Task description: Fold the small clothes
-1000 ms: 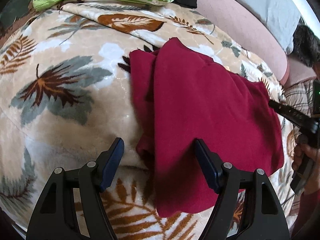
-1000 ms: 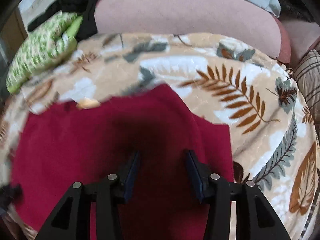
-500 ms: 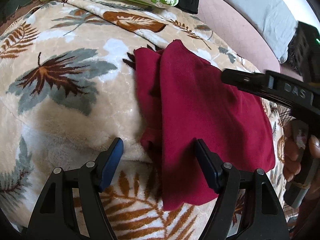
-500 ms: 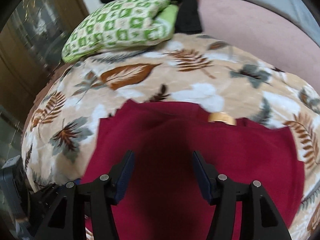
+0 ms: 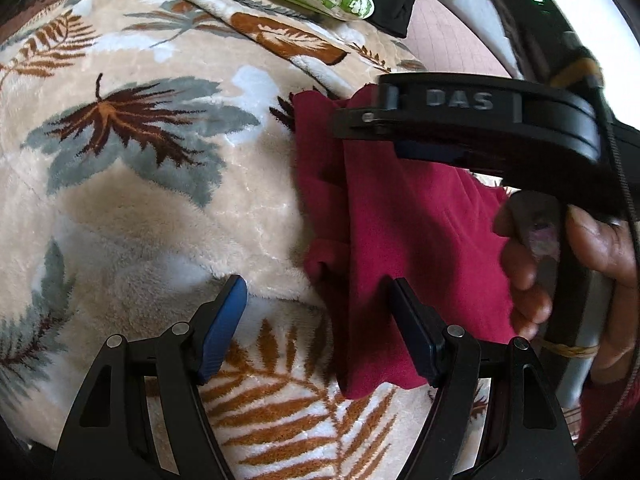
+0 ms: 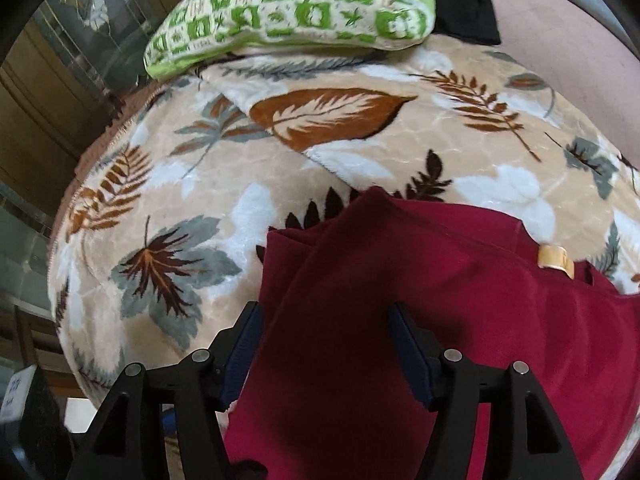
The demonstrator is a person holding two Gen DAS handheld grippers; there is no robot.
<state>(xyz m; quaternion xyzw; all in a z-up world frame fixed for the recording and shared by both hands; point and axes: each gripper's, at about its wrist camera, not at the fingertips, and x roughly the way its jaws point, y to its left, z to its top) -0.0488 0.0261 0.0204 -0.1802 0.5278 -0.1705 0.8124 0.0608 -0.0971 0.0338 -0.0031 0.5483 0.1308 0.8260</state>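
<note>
A dark red garment (image 5: 400,232) lies partly folded on a leaf-patterned blanket (image 5: 140,208). My left gripper (image 5: 320,328) is open and empty, its jaws straddling the garment's near left edge. My right gripper (image 6: 326,356) is open over the garment (image 6: 400,320), near its far left corner. In the left wrist view the right gripper's body (image 5: 480,128) reaches across above the garment from the right, held by a hand (image 5: 560,260). A tan label (image 6: 556,262) shows at the garment's far edge.
A green and white pillow (image 6: 288,12) lies at the far end of the blanket with a black cloth (image 6: 464,8) beside it. A pink cushion (image 6: 560,32) borders the blanket at the right. Wooden furniture (image 6: 52,92) stands to the left.
My right gripper has swung left across the garment toward its far left corner. My left gripper has drawn a little closer to the garment's left edge. Both stay open.
</note>
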